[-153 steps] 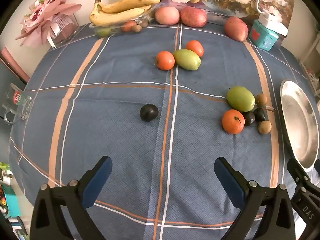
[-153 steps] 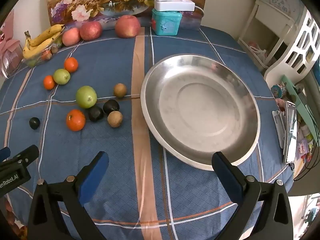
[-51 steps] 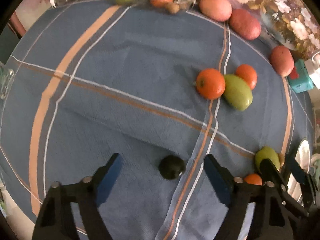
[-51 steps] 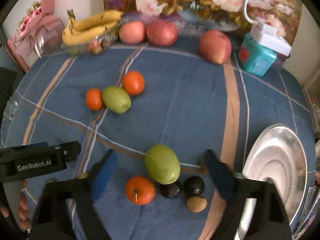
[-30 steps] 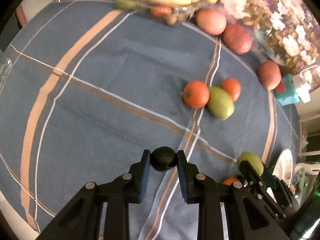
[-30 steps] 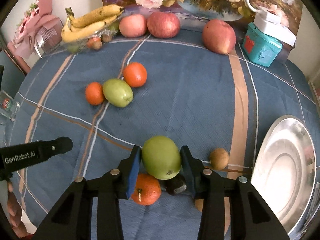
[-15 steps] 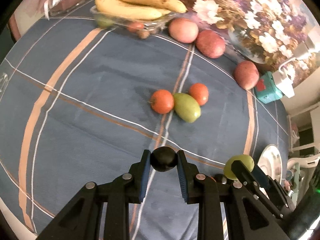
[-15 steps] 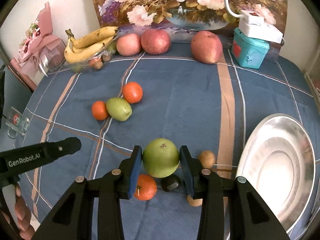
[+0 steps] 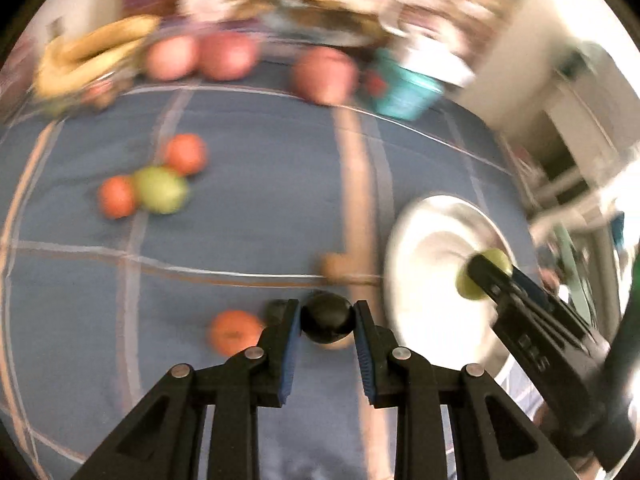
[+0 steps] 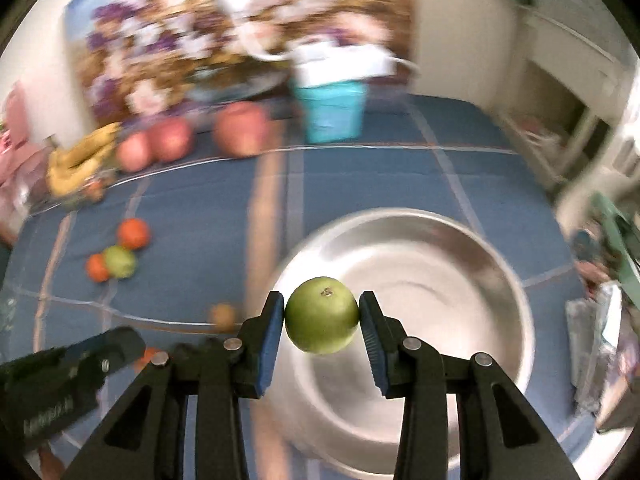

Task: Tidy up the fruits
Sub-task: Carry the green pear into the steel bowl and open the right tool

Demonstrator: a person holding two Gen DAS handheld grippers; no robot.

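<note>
My left gripper (image 9: 326, 318) is shut on a small black fruit (image 9: 326, 317) and holds it above the blue cloth, left of the steel plate (image 9: 424, 240). My right gripper (image 10: 322, 320) is shut on a green apple (image 10: 322, 314) and holds it over the left part of the steel plate (image 10: 460, 280). The green apple also shows in the left wrist view (image 9: 496, 258), over the plate. Both views are blurred by motion.
On the cloth lie an orange (image 9: 234, 332), a brown fruit (image 9: 336, 266), and two oranges beside a green fruit (image 9: 160, 190). Red apples (image 10: 240, 128), bananas (image 10: 80, 156) and a teal box (image 10: 332, 110) stand at the back. Furniture stands to the right.
Both grippers have swung right toward the steel plate with their fruits. The green apple is now over the plate; the black fruit is close to its left rim.
</note>
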